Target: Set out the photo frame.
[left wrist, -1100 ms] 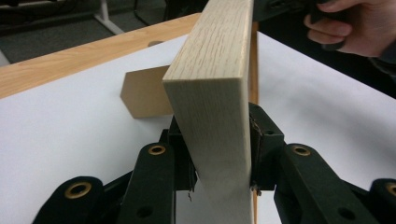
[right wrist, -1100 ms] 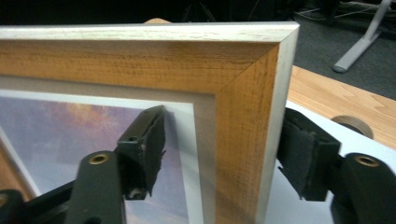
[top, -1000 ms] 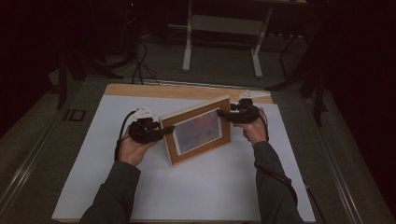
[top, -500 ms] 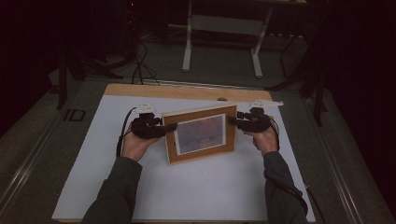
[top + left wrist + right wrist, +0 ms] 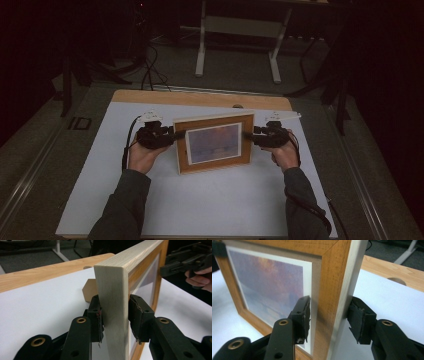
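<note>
step in hand, by the look of it: squaring up a wooden picture frame (image 5: 214, 143) standing upright on the white desk (image 5: 200, 205), held between the two tongs. left tongs (image 5: 115, 315) clamped on the frame's pale side edge, one pad on the back, one on the front, having just been closing; small wooden stand (image 5: 89, 290) showing just behind that edge. right tongs (image 5: 328, 316) astride the opposite edge, having just been closing too, front pad (image 5: 303, 315) near the glass, back pad close to the frame's rear, a sliver of gap on both sides, so not yet pressing. next move likely calls for closing the right pair gently on the wood rather than the glass, then shifting both ends together so the frame keeps from twisting or tipping. against a second ago: frame then skewed with its right end farther away, now nearly broadside to the person; right hand drawn nearer and outward, left hand hardly shifted
</note>
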A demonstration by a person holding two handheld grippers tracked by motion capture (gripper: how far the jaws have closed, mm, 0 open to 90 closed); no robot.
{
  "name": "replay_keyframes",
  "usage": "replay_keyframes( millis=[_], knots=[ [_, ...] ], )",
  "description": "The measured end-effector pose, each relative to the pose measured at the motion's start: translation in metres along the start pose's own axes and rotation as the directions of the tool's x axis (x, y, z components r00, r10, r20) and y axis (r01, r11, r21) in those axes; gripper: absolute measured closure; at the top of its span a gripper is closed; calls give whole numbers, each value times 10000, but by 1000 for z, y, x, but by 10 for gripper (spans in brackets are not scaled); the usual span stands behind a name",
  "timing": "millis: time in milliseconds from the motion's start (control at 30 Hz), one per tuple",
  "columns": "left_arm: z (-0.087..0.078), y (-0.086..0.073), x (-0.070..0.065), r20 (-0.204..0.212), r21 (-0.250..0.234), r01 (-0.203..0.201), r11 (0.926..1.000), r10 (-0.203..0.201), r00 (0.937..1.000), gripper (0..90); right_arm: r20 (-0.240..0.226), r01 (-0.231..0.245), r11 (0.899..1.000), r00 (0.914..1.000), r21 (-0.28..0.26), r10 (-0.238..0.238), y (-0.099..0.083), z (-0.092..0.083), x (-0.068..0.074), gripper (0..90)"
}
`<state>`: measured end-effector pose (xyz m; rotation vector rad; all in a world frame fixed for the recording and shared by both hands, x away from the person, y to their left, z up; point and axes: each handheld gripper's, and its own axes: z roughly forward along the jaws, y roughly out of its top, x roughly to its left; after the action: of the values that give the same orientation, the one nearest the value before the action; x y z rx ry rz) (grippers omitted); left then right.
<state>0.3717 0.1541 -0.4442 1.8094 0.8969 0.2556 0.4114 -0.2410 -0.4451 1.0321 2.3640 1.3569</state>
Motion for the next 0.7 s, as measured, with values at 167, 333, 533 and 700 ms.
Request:
replay_keyframes(
  millis=[167,333,533,700],
  knots=[
    [6,2,9,460,-109,-93,9999,98,9989,649,297,28,10000,9996,-29,-27,-8,-9,7,588],
    [10,4,15,868,-113,-183,9998,192,9960,647,360,-296,9982,9989,-519,315,-19,-15,11,603],
    [12,4,19,959,-208,-132,9997,151,9953,633,381,-377,9971,9985,-668,403,-25,-19,16,606],
    [11,3,21,961,-283,23,9996,4,9954,621,454,-77,9987,9989,-508,100,-25,-20,22,607]
  ],
)
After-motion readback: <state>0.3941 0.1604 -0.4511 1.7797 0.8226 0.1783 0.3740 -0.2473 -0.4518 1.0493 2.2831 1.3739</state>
